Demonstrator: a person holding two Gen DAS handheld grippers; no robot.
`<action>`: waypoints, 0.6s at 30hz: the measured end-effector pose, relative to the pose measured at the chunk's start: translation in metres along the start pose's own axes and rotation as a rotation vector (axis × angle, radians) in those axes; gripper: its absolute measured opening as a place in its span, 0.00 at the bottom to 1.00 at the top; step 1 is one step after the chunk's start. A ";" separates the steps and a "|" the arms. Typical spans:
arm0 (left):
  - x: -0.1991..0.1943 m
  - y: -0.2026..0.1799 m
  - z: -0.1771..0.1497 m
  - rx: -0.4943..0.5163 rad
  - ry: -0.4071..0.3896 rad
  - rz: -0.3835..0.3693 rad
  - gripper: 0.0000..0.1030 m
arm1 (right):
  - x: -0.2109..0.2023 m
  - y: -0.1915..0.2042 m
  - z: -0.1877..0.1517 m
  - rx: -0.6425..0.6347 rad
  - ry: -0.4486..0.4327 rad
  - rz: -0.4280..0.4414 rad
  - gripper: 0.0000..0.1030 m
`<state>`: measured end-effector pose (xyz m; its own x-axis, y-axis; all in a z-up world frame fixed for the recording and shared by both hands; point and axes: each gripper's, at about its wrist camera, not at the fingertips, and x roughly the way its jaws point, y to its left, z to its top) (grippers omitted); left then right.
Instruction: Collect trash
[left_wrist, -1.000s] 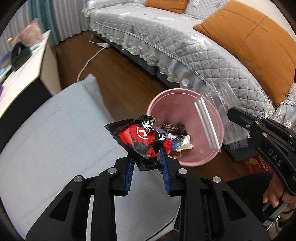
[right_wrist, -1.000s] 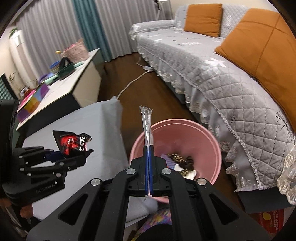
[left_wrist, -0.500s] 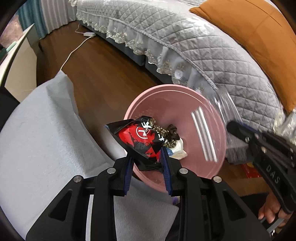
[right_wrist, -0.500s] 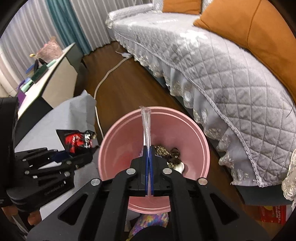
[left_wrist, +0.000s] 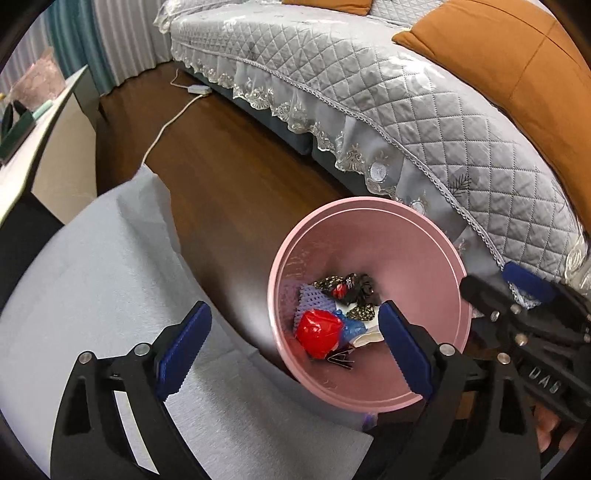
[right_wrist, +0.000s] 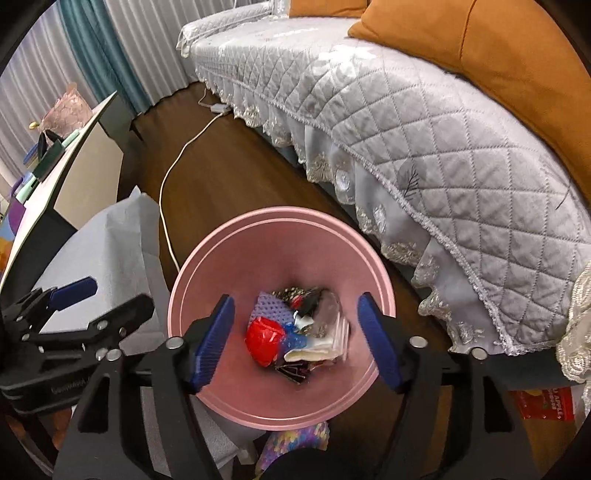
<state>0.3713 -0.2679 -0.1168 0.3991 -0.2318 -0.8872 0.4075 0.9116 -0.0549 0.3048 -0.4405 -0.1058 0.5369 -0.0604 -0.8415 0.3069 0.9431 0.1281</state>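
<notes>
Both of my tools hang over the pink bin (right_wrist: 280, 410), which stands on the floor between the desk's near edge and the sofa (right_wrist: 424, 122). My left tool (left_wrist: 295, 349) and my right tool (right_wrist: 295, 338) are opening, with nothing between their fingers. The red wrapper (right_wrist: 264, 339) and the clear bag (right_wrist: 332, 314) lie among the trash at the bin's bottom. The grey-covered desk (left_wrist: 92, 277) shows no further trash in view; this drop looks complete.

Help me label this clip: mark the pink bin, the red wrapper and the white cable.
pink bin (right_wrist: 192, 266): right wrist view, bare left rim.
red wrapper (right_wrist: 264, 341): right wrist view, crumpled middle.
white cable (left_wrist: 162, 129): left wrist view, mid-length on floor.
</notes>
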 end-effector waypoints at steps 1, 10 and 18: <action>-0.006 0.001 -0.001 0.004 -0.008 0.006 0.86 | -0.005 0.000 0.001 0.002 -0.021 -0.003 0.77; -0.096 0.029 -0.047 -0.027 -0.115 0.085 0.86 | -0.067 0.034 -0.015 -0.089 -0.196 0.102 0.95; -0.196 0.068 -0.125 -0.036 -0.232 0.193 0.87 | -0.150 0.095 -0.097 -0.165 -0.243 0.188 0.95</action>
<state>0.2177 -0.1175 -0.0038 0.6448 -0.1209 -0.7547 0.2781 0.9569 0.0842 0.1772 -0.3100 -0.0185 0.7497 0.0623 -0.6588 0.0643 0.9840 0.1662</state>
